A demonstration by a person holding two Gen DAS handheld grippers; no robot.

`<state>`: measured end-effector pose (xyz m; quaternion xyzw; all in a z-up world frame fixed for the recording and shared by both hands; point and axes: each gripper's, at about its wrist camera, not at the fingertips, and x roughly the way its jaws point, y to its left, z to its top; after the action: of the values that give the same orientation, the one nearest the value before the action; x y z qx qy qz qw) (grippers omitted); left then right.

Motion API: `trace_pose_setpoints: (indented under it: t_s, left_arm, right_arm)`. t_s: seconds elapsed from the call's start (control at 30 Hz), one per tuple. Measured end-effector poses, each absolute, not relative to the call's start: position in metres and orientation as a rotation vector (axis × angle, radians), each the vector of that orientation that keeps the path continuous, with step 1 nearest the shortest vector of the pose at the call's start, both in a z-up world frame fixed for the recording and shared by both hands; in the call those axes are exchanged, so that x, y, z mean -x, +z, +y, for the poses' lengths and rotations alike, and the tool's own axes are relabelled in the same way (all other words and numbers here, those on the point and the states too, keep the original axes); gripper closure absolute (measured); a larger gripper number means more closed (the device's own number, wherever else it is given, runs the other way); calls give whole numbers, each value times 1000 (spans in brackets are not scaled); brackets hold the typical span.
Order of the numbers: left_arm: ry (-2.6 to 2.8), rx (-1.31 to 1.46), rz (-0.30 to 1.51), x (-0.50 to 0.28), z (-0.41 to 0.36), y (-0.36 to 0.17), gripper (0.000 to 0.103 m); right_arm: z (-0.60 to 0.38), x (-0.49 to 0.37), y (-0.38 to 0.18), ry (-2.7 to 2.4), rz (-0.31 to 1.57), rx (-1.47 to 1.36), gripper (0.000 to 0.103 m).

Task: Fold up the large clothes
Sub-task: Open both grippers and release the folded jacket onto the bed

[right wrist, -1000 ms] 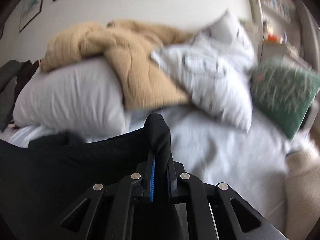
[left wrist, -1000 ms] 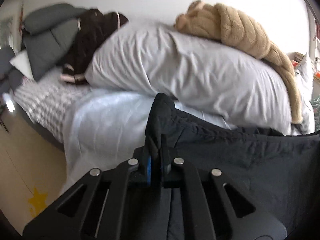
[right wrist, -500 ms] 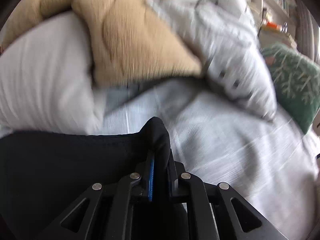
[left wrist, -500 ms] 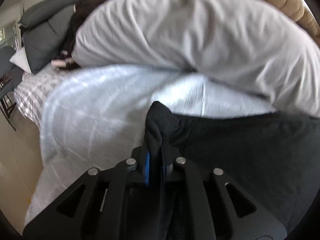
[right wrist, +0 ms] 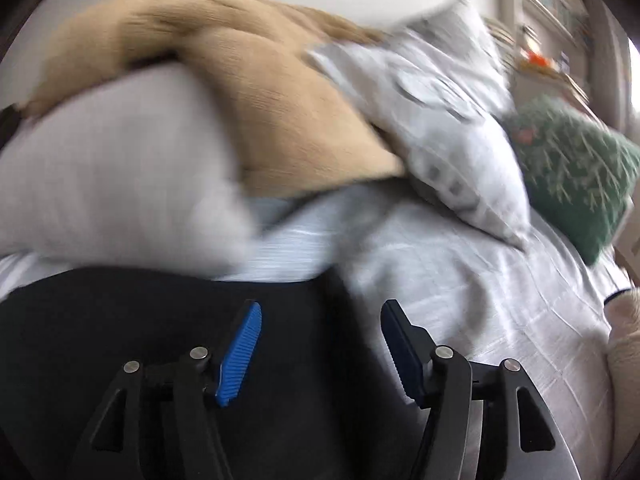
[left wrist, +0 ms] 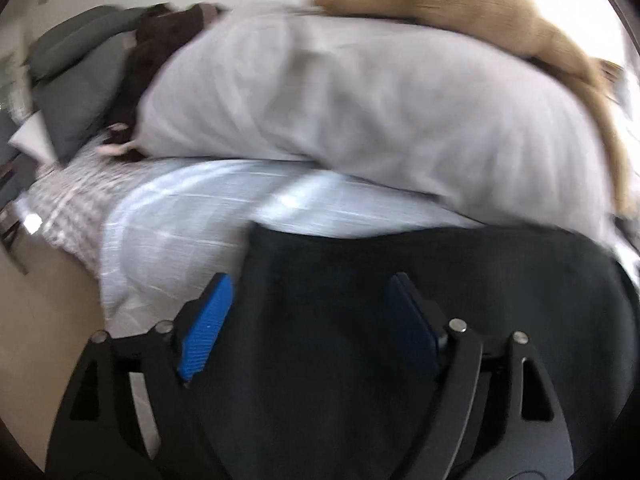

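Jaws on both grippers are seen opening, spread wide with nothing pinched: the left gripper (left wrist: 308,312) straddles the left corner of the black fabric garment (left wrist: 420,300), the right gripper (right wrist: 320,328) its right corner (right wrist: 160,320). The garment is laid flat on the pale blue striped bed sheet (left wrist: 192,216), its far edge running left to right. Behind it a large grey-white pillow (left wrist: 360,100) is topped by a tan knitted blanket (right wrist: 260,92); a patterned white pillow (right wrist: 448,128) and green patterned cushion (right wrist: 576,168) are seen at the right.
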<state>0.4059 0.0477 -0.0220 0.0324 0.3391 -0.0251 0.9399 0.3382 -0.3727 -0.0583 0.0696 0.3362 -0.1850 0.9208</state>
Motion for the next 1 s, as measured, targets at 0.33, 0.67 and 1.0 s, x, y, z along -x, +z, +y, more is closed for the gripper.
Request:
trace_pose_setpoints:
  t_s: [0.33,0.67,1.0]
  left_arm:
    - [-247,-158,834,-342,2,-98,12]
    - [36,-173,835,-300,137,-106,12]
    - [14,223,1022,-229,157,-48,8]
  right_arm:
    - [-226,-302,-91,-100,860,-5,27]
    - [-374,-176,-119,-399,914,-97,21]
    - [-370,-103,-52,-374,938,-350,18]
